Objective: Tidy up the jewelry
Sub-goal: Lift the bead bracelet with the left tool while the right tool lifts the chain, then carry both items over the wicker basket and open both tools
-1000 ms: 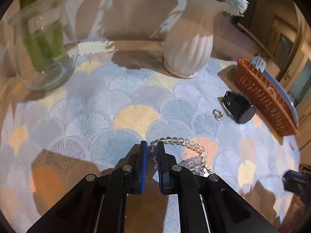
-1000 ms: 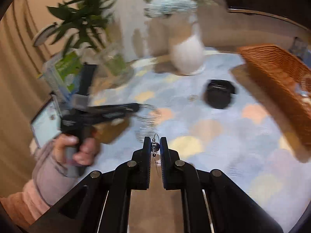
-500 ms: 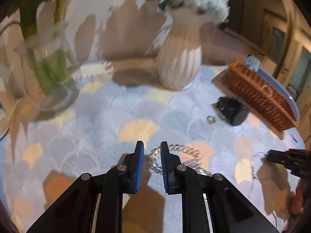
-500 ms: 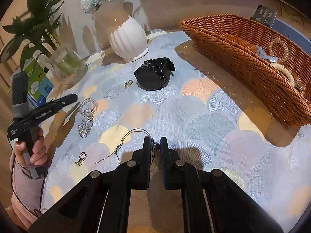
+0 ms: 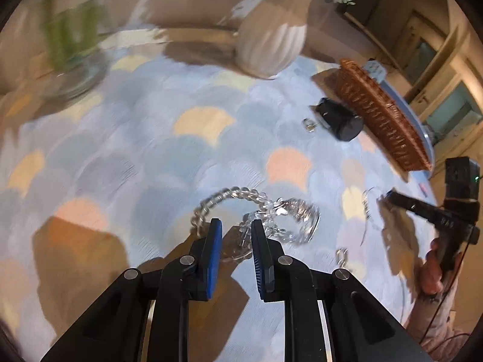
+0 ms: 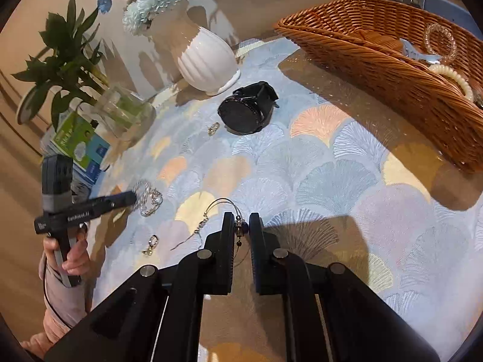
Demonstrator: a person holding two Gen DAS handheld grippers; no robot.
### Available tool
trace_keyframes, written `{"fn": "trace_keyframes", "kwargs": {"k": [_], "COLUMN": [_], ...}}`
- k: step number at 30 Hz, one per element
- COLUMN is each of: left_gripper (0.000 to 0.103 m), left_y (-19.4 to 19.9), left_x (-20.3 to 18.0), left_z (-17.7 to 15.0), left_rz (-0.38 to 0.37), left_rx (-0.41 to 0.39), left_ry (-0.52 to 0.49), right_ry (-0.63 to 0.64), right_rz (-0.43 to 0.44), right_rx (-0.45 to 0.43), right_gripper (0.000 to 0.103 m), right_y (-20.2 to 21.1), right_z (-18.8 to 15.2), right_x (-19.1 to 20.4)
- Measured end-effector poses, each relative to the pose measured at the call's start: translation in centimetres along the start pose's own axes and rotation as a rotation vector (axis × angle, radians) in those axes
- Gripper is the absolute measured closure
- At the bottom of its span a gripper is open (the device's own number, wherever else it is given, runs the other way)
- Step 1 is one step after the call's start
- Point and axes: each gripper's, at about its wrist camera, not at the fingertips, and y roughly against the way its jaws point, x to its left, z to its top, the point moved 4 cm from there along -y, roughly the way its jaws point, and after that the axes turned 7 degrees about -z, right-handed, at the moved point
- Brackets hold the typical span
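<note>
Two vases are standing near the far edge of the table: one white ribbed vase (image 6: 208, 60) and one clear glass vase (image 6: 120, 111). One wicker basket (image 6: 392, 69) is sitting toward the right edge, holding at least two bead bracelets, one clear (image 6: 439, 42) and one cream (image 6: 452, 78). On the cloth, one black watch (image 6: 244, 111), one clear bead strand (image 5: 256, 211), one wire necklace (image 6: 223, 208) and two small clasp-like pieces (image 6: 212, 128) (image 6: 152, 244) are lying.

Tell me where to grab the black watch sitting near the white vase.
Grip the black watch across its strap loop behind the dial, coming from above. It rests tilted with the round face toward the camera; the face looks too wide and smooth, while the strap offers a narrower band.
</note>
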Motion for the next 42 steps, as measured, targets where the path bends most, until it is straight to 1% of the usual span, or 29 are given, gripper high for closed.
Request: {"fn": "trace_keyframes", "kwargs": {"k": [2, 5, 6, 7, 9, 10, 13, 14, 15, 16, 17, 18, 19, 20, 21, 22, 24, 25, 26, 27, 28, 29, 31, 32, 33, 34, 36, 38, 42], "left_gripper": [0.078, 0.078, 0.076, 0.072, 0.044, 0.040, 0.038, 0.042, 0.044, 0.051, 0.062, 0.077, 0.086, 0.096, 0.096, 0.096, 0.096, 0.096, 0.096, 0.096, 0.096, 0.096, 0.096, 0.096, 0.096, 0.096, 0.096, 0.096, 0.096], "left_y": [0.7, 1.9, 2.4, 2.6, 2.3, 2.0, 0.3, 0.4, 0.3, 0.3, 0.1, 0.0, -0.2, -0.3, -0.4, -0.4, 0.0, 0.5, 0.9, 1.4, 1.9, 2.5, 3.4, 3.8, 4.2, 4.6, 5.5, 6.5, 8.7], "left_x": [0.2, 0.7, 0.9, 1.1, 1.6, 1.7, 2.0, 2.0, 2.0, 2.0, 1.9, 1.5, 1.1, 0.8, 0.6, 0.6, 0.8, 0.9, 1.0, 0.9, 0.7, 0.5, -0.1, -0.4, -0.7, -1.0, -1.4, -2.4, -5.1], "left_z": [-0.2, -0.4, -0.4, -0.4, -0.3, -0.2, -0.2, -0.1, 0.0, 0.2, 0.4, 0.4, 0.5, 0.5, 0.6, 0.6, 0.7, 0.8, 0.9, 1.0, 1.1, 1.2, 1.3, 1.4, 1.4, 1.5, 1.8, 1.9, 2.4], "left_rz": [0.055, 0.084, 0.101, 0.125, 0.181, 0.206, 0.261, 0.256, 0.242, 0.235, 0.236, 0.233, 0.227, 0.226, 0.231, 0.232, 0.201, 0.169, 0.152, 0.139, 0.125, 0.110, 0.106, 0.100, 0.100, 0.101, 0.075, 0.049, 0.026], "left_rx": [-0.019, -0.058, -0.072, -0.078, -0.068, -0.060, -0.017, -0.042, -0.044, -0.057, -0.071, -0.079, -0.084, -0.087, -0.090, -0.096, -0.118, -0.136, -0.148, -0.162, -0.176, -0.188, -0.206, -0.214, -0.222, -0.231, -0.250, -0.278, -0.315], "left_ry": [-0.008, -0.022, -0.033, -0.049, -0.075, -0.088, -0.143, -0.152, -0.149, -0.141, -0.144, -0.158, -0.168, -0.174, -0.174, -0.159, -0.119, -0.098, -0.084, -0.075, -0.071, -0.068, -0.071, -0.076, -0.078, -0.075, -0.070, -0.078, -0.125], "right_ry": [0.005, 0.025, 0.029, 0.032, 0.032, 0.030, 0.017, 0.008, 0.010, 0.024, 0.046, 0.070, 0.090, 0.112, 0.137, 0.152, 0.185, 0.197, 0.211, 0.235, 0.247, 0.267, 0.310, 0.330, 0.353, 0.384, 0.415, 0.415, 0.359], "right_rz": [-0.006, -0.009, -0.007, -0.005, -0.003, -0.004, -0.009, -0.009, -0.020, -0.028, -0.035, -0.061, -0.100, -0.140, -0.173, -0.180, -0.157, -0.179, -0.200, -0.236, -0.271, -0.309, -0.348, -0.371, -0.391, -0.409, -0.418, -0.384, -0.290], "right_rx": [0.001, 0.007, 0.007, 0.009, 0.016, 0.018, 0.043, 0.032, -0.006, -0.044, -0.087, -0.130, -0.161, -0.188, -0.197, -0.185, -0.123, -0.084, -0.052, -0.008, 0.011, -0.002, -0.010, -0.007, -0.004, 0.006, 0.000, -0.010, -0.047], "right_gripper": [0.090, 0.090, 0.090, 0.090, 0.090, 0.090, 0.088, 0.088, 0.088, 0.087, 0.076, 0.067, 0.049, 0.037, 0.034, 0.034, 0.039, 0.055, 0.064, 0.064, 0.065, 0.065, 0.065, 0.070, 0.078, 0.091, 0.091, 0.091, 0.091], "right_y": [-0.1, -0.1, -0.2, -0.2, -0.3, -0.4, -0.7, -0.5, 0.2, 1.0, 1.8, 2.7, 3.3, 3.7, 3.8, 3.7, 2.7, 1.9, 1.3, 0.3, -0.4, -0.7, -1.2, -1.4, -1.6, -1.8, -1.8, -1.1, 1.8], "right_z": [0.0, -0.1, -0.1, -0.2, -0.2, -0.2, -0.4, -0.3, -0.2, 0.0, 0.1, 0.2, 0.2, 0.2, 0.2, 0.2, -0.1, -0.2, -0.3, -0.7, -0.9, -0.9, -1.1, -1.2, -1.5, -1.9, -2.3, -2.4, -1.4], "right_x": [0.2, 0.7, 0.8, 0.8, 0.8, 0.8, 0.6, 0.5, 0.5, 0.7, 1.0, 1.2, 1.4, 1.6, 1.8, 2.1, 2.7, 2.9, 2.9, 3.1, 3.2, 3.6, 4.4, 4.8, 5.2, 5.8, 6.5, 7.0, 7.2]}}
